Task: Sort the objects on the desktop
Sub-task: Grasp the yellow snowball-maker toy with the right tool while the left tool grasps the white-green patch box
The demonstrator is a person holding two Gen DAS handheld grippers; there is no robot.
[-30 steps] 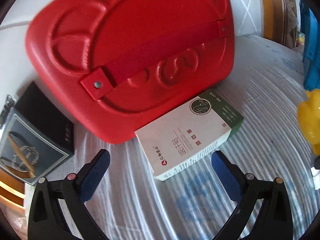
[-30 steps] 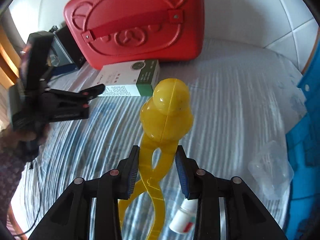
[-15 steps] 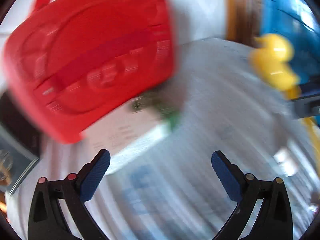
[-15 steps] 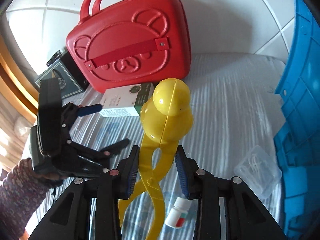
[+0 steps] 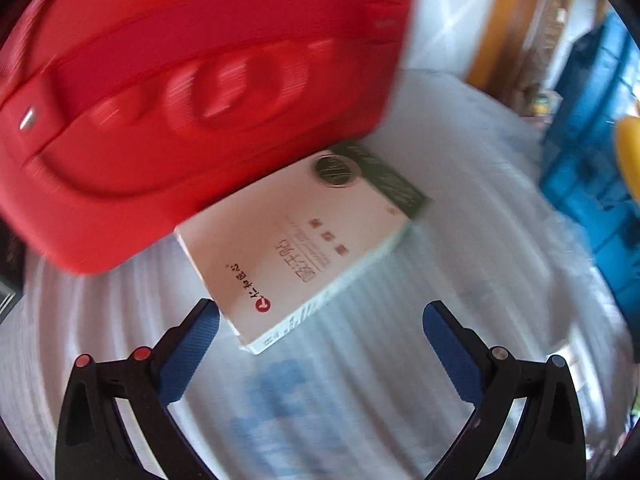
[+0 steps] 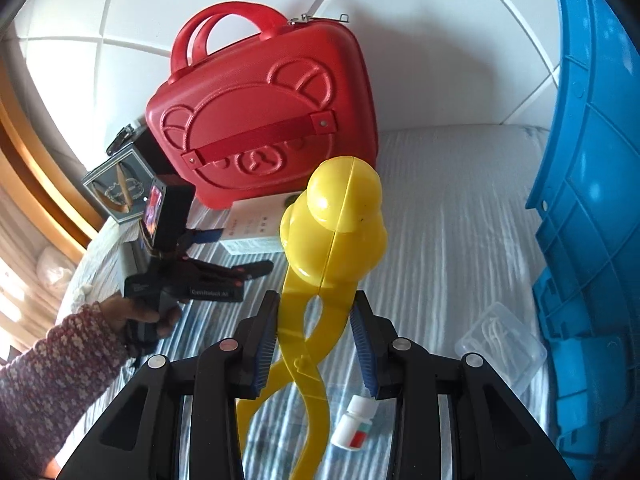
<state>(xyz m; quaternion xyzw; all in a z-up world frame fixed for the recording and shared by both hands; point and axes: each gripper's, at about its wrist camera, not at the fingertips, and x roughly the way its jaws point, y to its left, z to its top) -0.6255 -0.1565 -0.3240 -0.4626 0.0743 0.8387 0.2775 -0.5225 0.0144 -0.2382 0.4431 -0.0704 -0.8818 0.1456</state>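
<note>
Two grippers are at work over a white ribbed table cover (image 6: 460,216). Far to the left of the right gripper, a hand (image 6: 136,320) in a knitted sleeve holds the left gripper (image 5: 318,322), whose blue-padded fingers (image 5: 188,344) stand wide apart and empty. Just ahead of them, nearer the left finger, lies a flat white box (image 5: 304,240) with a dark green end, a round dark emblem, a red logo and printed lettering too blurred to read; its near corner sits between the fingertips without touching either. Behind the box and touching it stands a red case (image 6: 264,120) with a raised bear face, a strap across the front and two loop handles; in the left wrist view it is smeared by motion and cut off at the top. To the left of the case sits a dark framed box (image 6: 116,188), partly hidden behind the left gripper. The right gripper (image 6: 316,344) is clamped on a yellow duck-shaped tong toy (image 6: 340,220), its pads pressing the looping handles just below the round two-lobed head, which blocks part of the white box. Below the right finger lies a small white bottle (image 6: 356,426) with a red and green label, its cap hidden behind the finger. Further right rests a clear plastic case (image 6: 500,344), contents indistinct, beside a blue plastic crate (image 6: 592,200) cut off by the frame edge.
</note>
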